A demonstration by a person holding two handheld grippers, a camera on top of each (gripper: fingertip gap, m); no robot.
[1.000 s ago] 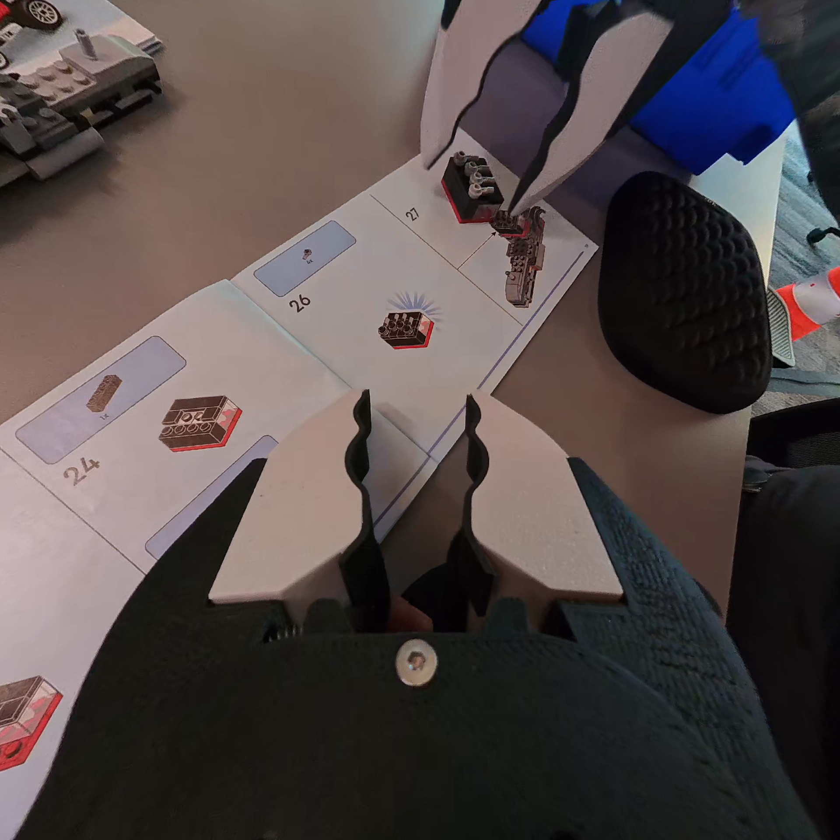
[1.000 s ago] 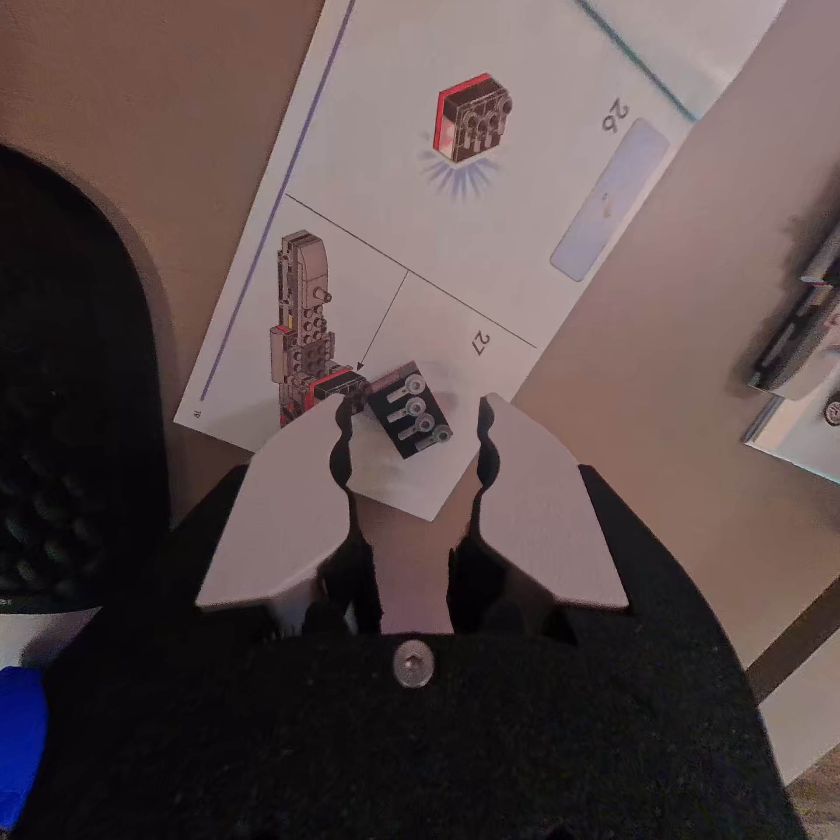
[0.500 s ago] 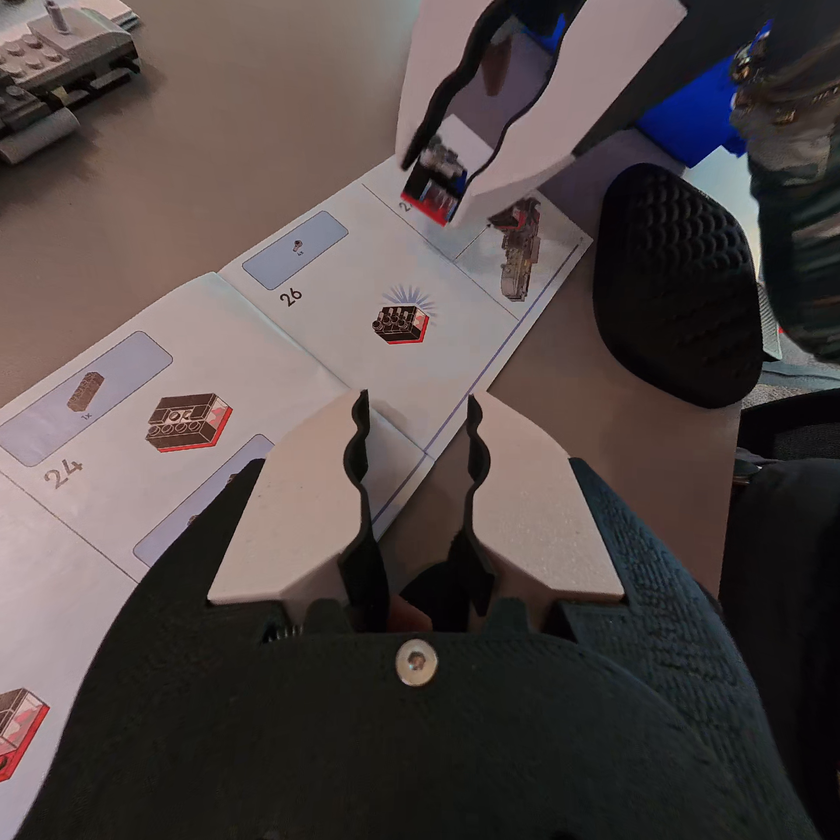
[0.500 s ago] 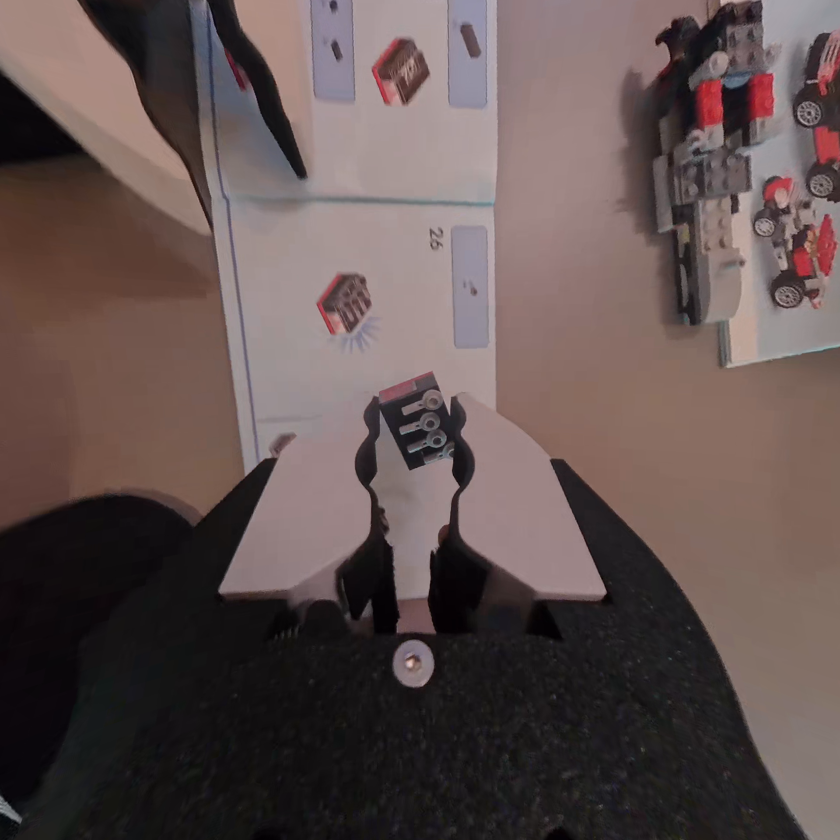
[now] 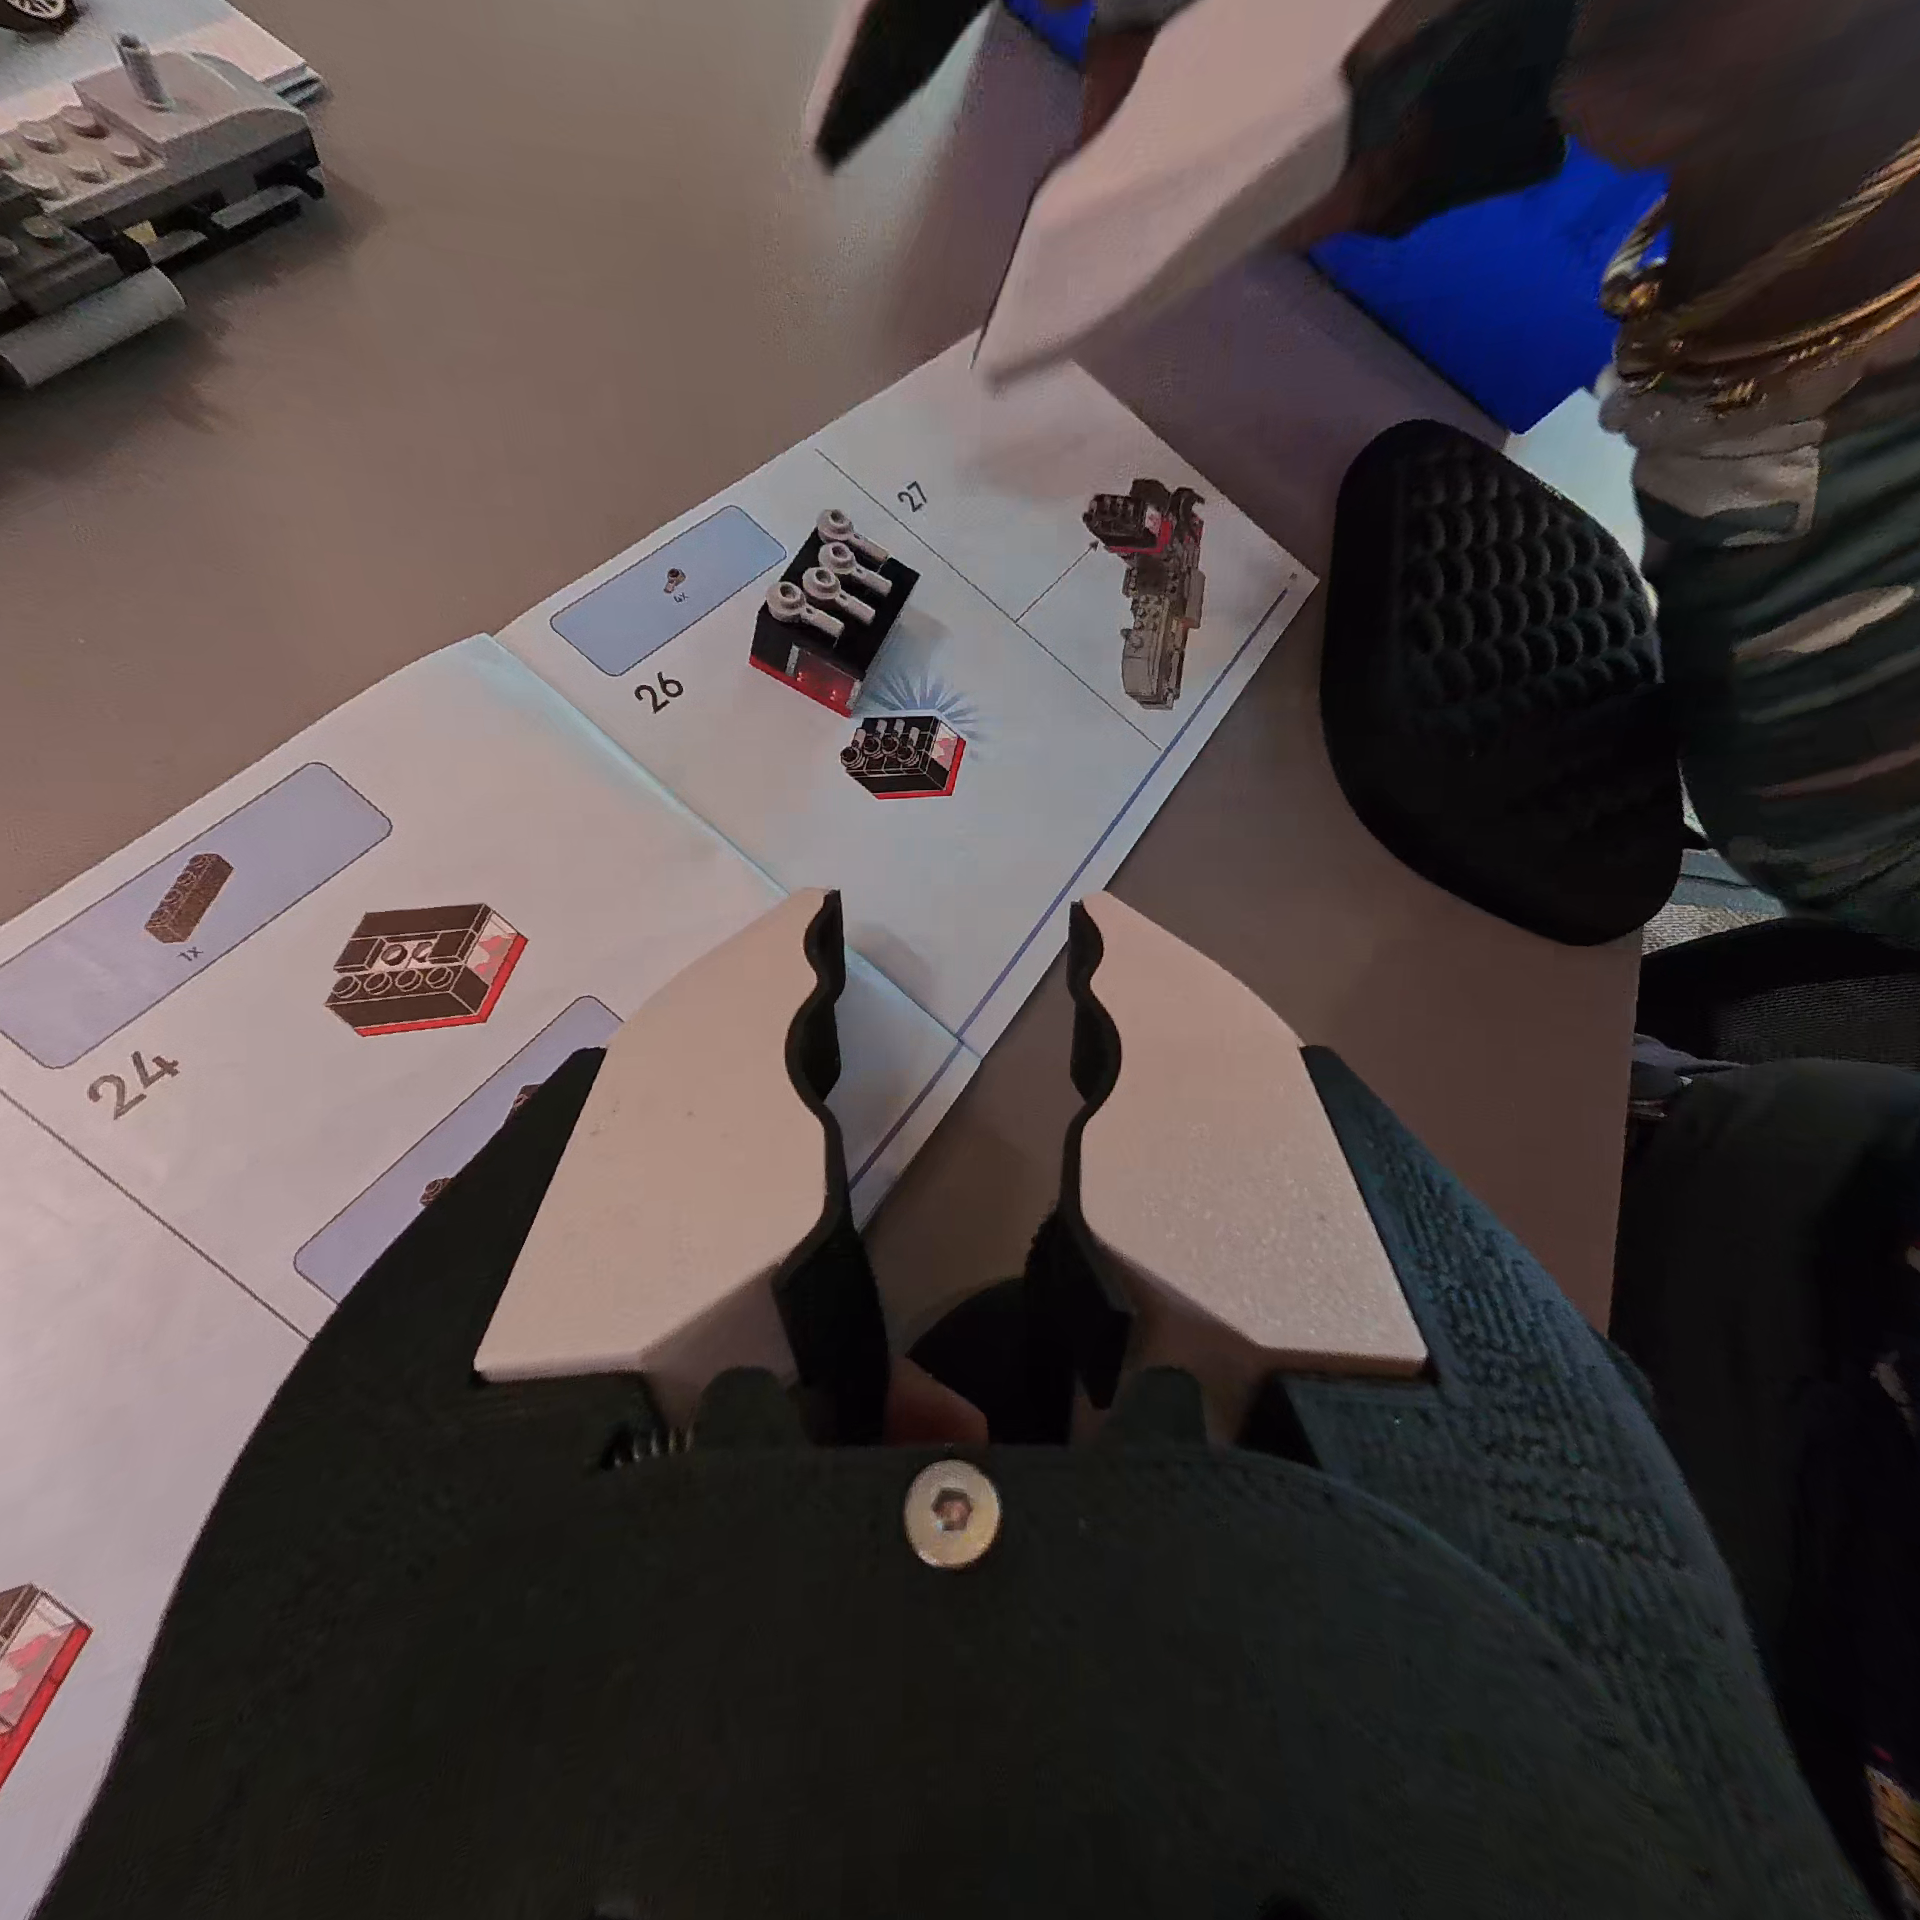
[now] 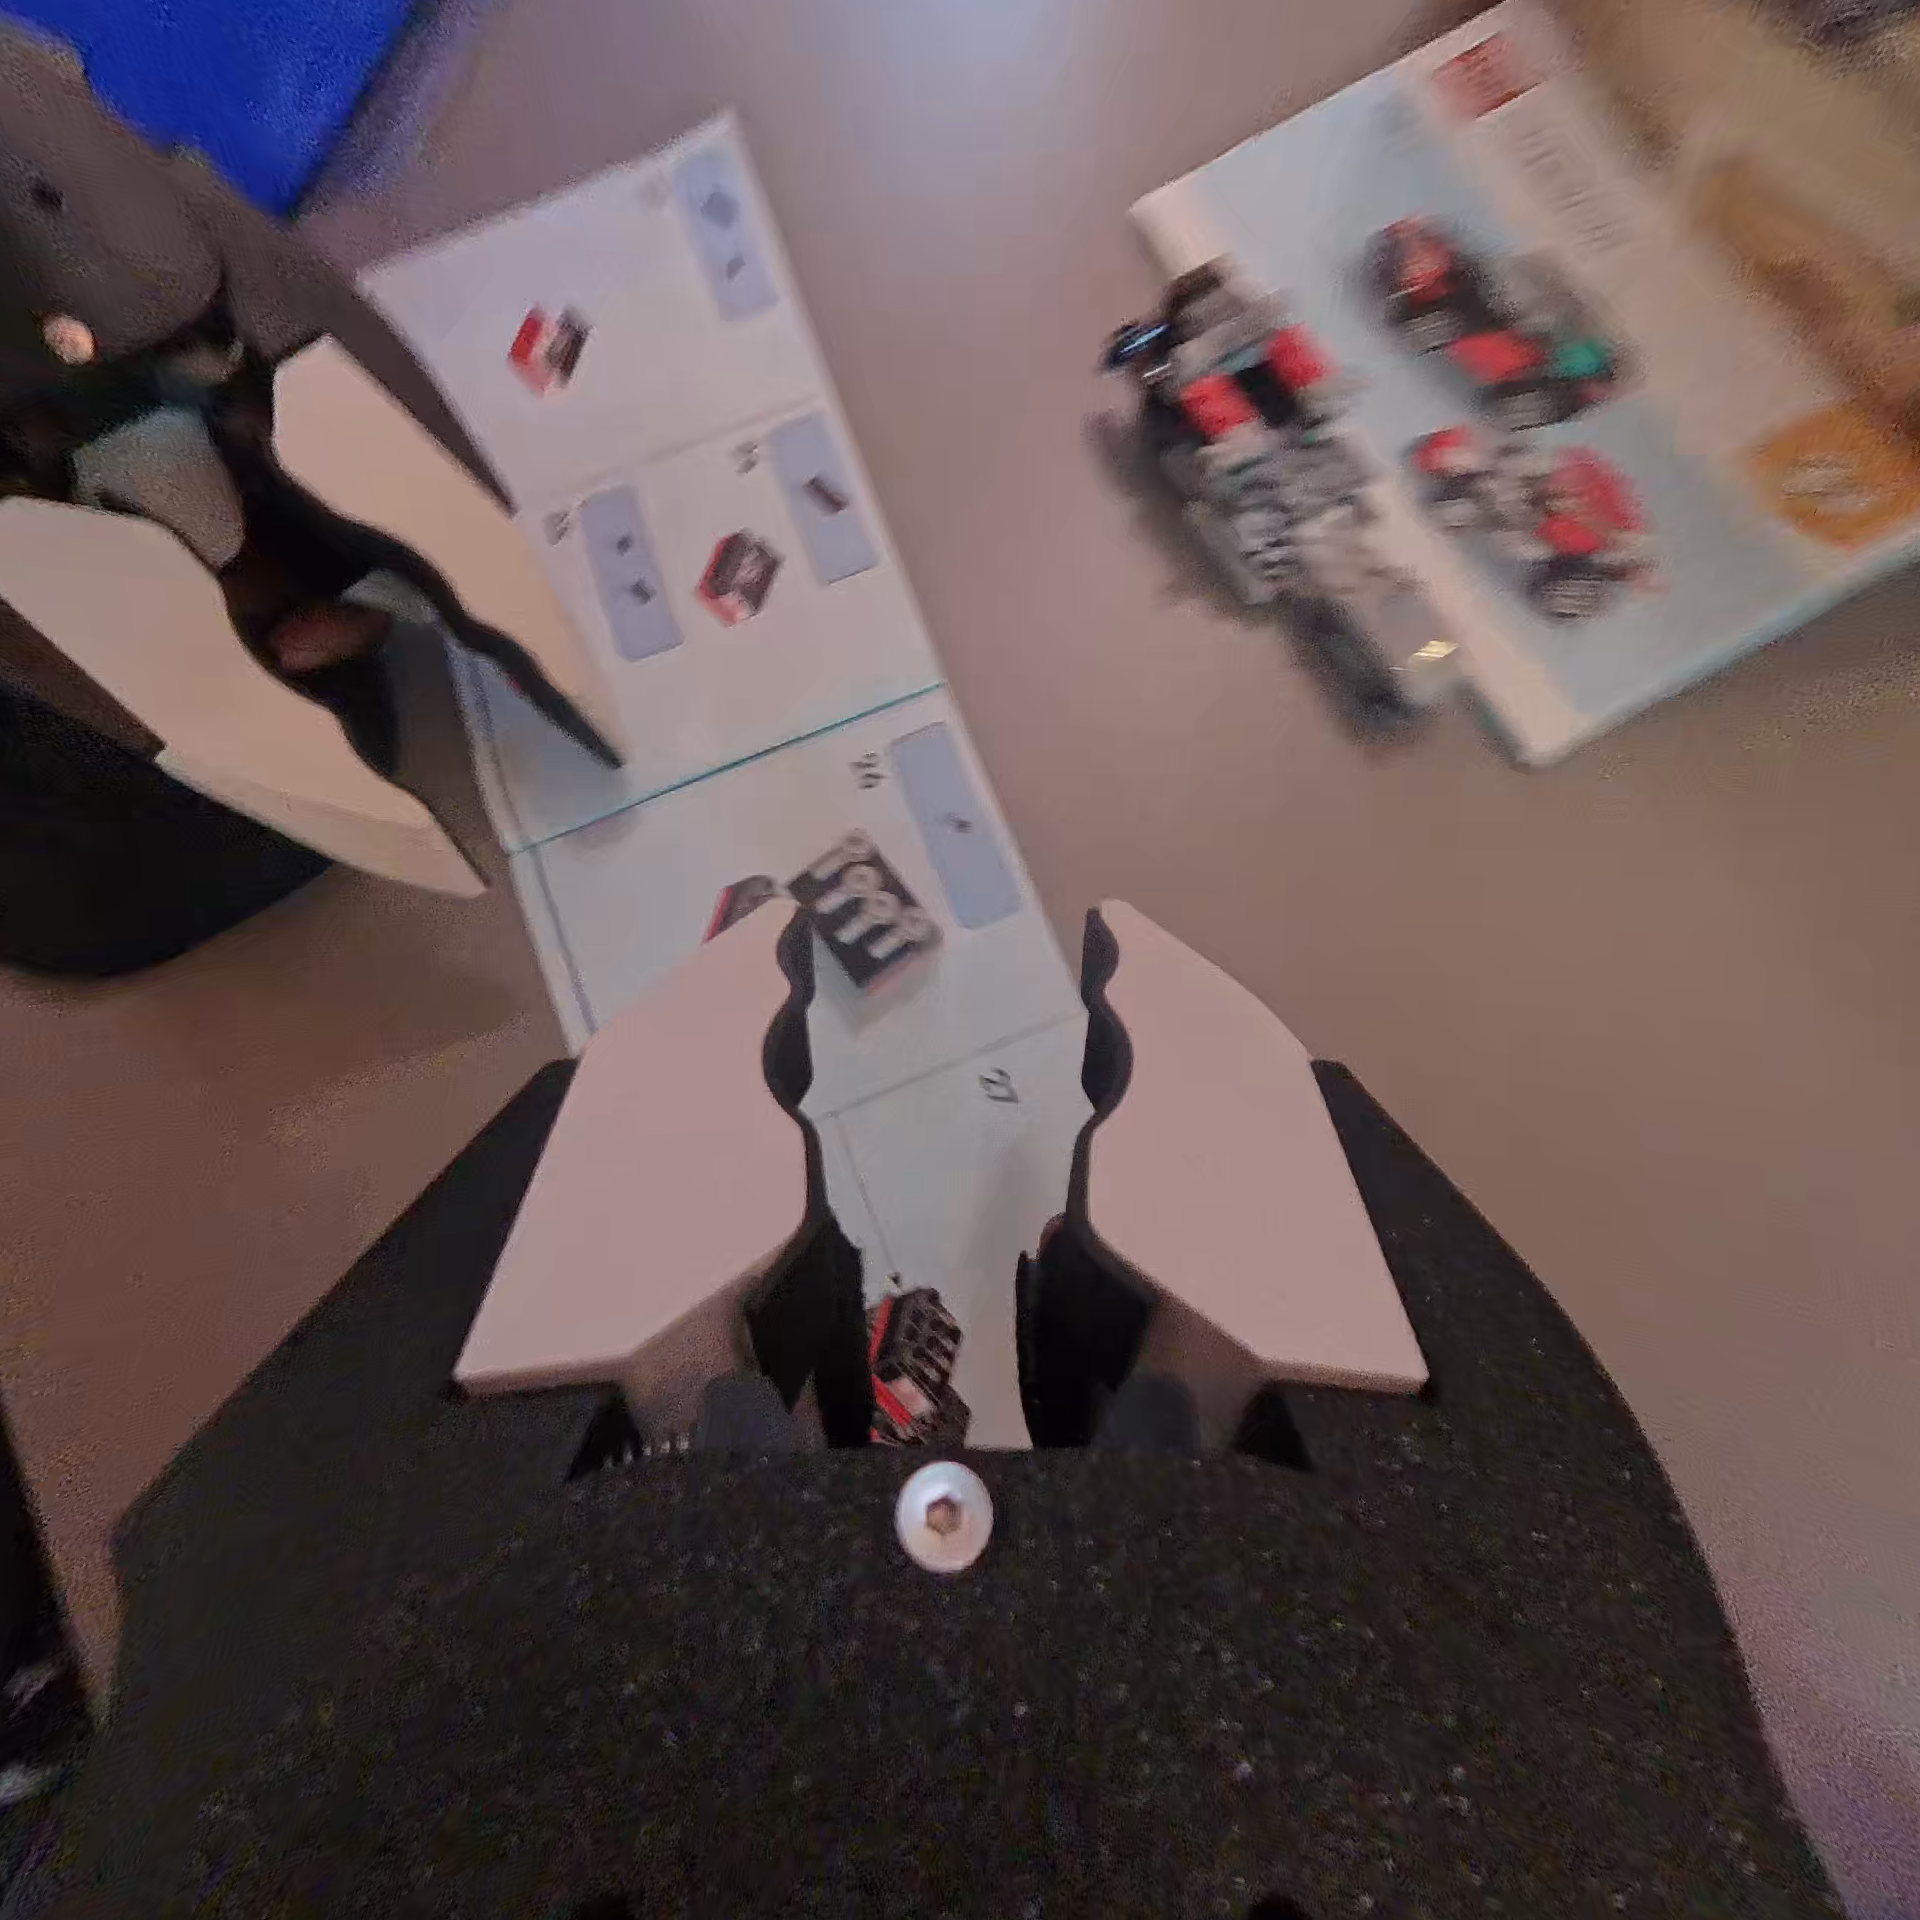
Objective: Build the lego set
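— Right gripper (image 6: 940, 925) hangs wide apart and empty; the small black block (image 6: 871, 916) sits on the instruction booklet (image 6: 644, 343) just past its left finger, near eleven o'clock.

— And the left gripper (image 5: 948, 914)?

— Also spread, holding nothing. The block (image 5: 836, 613) lies well off at twelve o'clock, pegs running toward one. Its view is sharp; the right's is blurred but shows the half-built car (image 6: 1257, 488).

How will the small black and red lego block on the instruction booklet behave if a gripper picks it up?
The lego block looks rigid, so it should hold its shape. Its grey pegs on top may detach if squeezed. Being small, it is probably light and might slide on the booklet.
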